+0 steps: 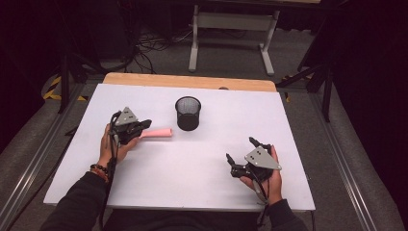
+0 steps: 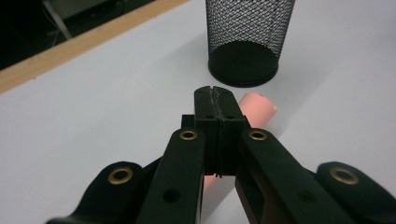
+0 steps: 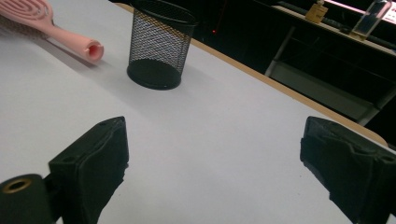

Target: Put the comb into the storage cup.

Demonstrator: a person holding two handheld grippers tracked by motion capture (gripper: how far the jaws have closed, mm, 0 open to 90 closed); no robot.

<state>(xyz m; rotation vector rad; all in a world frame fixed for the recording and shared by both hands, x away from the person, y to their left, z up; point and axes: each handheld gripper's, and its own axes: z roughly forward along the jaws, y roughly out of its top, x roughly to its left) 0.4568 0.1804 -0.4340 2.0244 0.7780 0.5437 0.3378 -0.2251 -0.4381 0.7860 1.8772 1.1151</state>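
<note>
Left claw point(image 2: 215, 93) has its jaws pressed together, empty, above the pink hairbrush point(image 1: 158, 133), which lies flat on the white counter point(image 1: 192, 178) just left of the black mesh cup point(image 1: 187, 112). Right claw point(image 1: 241, 155) rests wide open, well apart.

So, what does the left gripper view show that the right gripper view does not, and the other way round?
Left gripper view: the left gripper, jaws shut pad to pad, just above the pink hairbrush handle.
Right gripper view: the right gripper, jaws wide open over bare table, and the ribbed hairbrush head at the top left corner, plus the handle's hollow end.
Both: the black mesh cup standing upright near the handle's end, the white table top and its wooden edge.
</note>
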